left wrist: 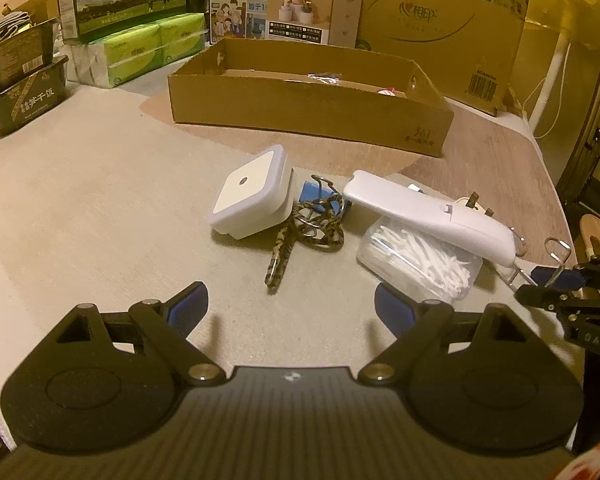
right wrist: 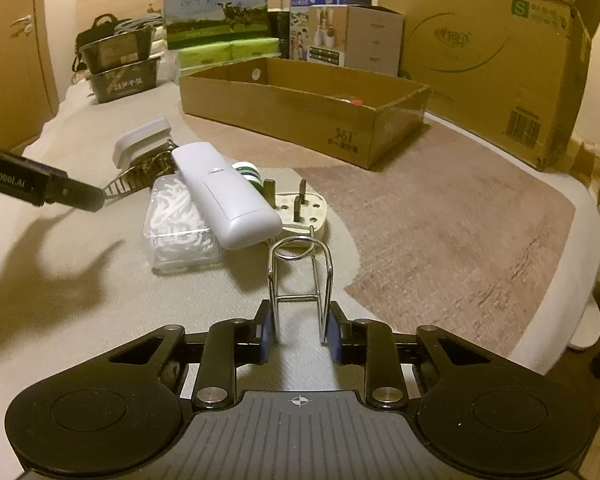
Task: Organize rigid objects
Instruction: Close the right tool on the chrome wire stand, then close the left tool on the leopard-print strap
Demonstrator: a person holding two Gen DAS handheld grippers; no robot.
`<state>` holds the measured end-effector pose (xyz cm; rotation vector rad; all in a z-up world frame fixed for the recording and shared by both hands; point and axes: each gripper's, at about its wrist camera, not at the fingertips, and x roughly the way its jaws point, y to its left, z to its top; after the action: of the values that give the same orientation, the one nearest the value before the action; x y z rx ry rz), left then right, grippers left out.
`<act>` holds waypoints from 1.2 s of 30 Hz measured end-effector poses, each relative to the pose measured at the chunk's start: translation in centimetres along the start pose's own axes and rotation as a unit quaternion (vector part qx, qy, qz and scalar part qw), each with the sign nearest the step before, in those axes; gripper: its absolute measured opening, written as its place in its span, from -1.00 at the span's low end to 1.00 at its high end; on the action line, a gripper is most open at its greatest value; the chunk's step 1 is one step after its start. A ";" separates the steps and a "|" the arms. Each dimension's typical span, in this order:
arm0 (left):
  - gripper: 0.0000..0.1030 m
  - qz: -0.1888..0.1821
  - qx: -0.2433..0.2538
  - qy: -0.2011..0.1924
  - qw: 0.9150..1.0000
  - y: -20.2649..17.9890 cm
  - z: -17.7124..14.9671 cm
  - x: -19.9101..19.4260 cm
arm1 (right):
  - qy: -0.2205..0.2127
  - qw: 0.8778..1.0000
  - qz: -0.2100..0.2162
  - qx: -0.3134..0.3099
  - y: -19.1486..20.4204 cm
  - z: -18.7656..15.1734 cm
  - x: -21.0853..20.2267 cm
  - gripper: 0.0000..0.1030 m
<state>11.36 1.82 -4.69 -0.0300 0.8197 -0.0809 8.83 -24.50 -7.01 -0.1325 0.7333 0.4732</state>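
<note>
My right gripper (right wrist: 300, 324) is shut on a blue binder clip (right wrist: 298, 299). Its silver wire handles stick out forward between the pads. The left wrist view shows that clip (left wrist: 556, 278) at the right edge, held just above the cloth. My left gripper (left wrist: 290, 296) is open over bare cloth with nothing between its fingers. In front of it lie a white square night light (left wrist: 252, 196), a second blue clip (left wrist: 320, 196) and a leopard-print strap (left wrist: 284, 248). A white handheld device (right wrist: 224, 196) rests across a clear box of white sticks (right wrist: 180, 220). A white plug adapter (right wrist: 300, 208) lies behind them.
An open shallow cardboard tray (right wrist: 300, 120) stands behind the pile with a few small items inside. Behind it are a big cardboard carton (right wrist: 488, 60), milk cartons and green tissue packs (left wrist: 148, 44). Dark food tubs (left wrist: 20, 92) are stacked at the far left.
</note>
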 end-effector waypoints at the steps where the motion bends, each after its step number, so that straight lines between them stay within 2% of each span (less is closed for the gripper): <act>1: 0.73 0.000 0.000 0.000 1.000 0.0 0.0 0.0 | -0.002 1.000 -0.001 0.003 0.0 0.0 -0.2 -0.48; 7: 0.71 -0.001 0.006 -0.001 1.000 0.0 -0.1 0.5 | -0.010 1.000 -0.010 0.016 -0.6 -0.1 -1.2 -0.48; 12: 0.62 0.000 0.013 0.003 1.000 0.2 0.0 1.5 | -0.021 0.999 -0.018 0.032 -1.2 0.1 -2.1 -0.48; 19: 0.28 -0.011 0.014 0.003 1.000 0.4 1.1 2.9 | -0.034 0.998 -0.025 0.039 -1.6 1.3 -2.3 -0.48; 24: 0.28 -0.029 -0.002 -0.006 1.000 0.5 2.4 4.0 | -0.035 0.998 -0.026 0.041 -1.7 2.0 -2.0 -0.48; 28: 0.27 -0.027 -0.011 -0.005 1.000 0.5 3.2 5.1 | -0.034 0.998 -0.029 0.044 -1.8 2.4 -1.6 -0.48; 30: 0.20 -0.025 -0.020 -0.006 0.999 0.5 3.4 5.5 | -0.033 0.998 -0.030 0.044 -1.8 2.5 -1.5 -0.48; 31: 0.06 -0.027 -0.024 -0.005 0.999 0.6 3.4 5.8 | -0.032 0.998 -0.031 0.044 -1.8 2.6 -1.4 -0.48; 33: -0.02 -0.027 -0.029 -0.003 0.999 0.5 3.5 6.0 | -0.031 0.998 -0.032 0.044 -1.9 2.7 -1.2 -0.48; 35: -0.19 -0.030 -0.029 -0.006 0.999 0.4 3.6 6.0 | -0.030 0.998 -0.033 0.043 -1.9 2.8 -1.1 -0.48; 36: -0.20 -0.028 -0.026 -0.007 0.999 0.3 3.6 5.9 | -0.030 0.998 -0.034 0.044 -1.9 2.9 -1.0 -0.48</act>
<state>18.02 1.61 -6.60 -0.1026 0.8077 -0.1116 10.79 -25.78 -4.28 -0.0612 0.6863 0.3775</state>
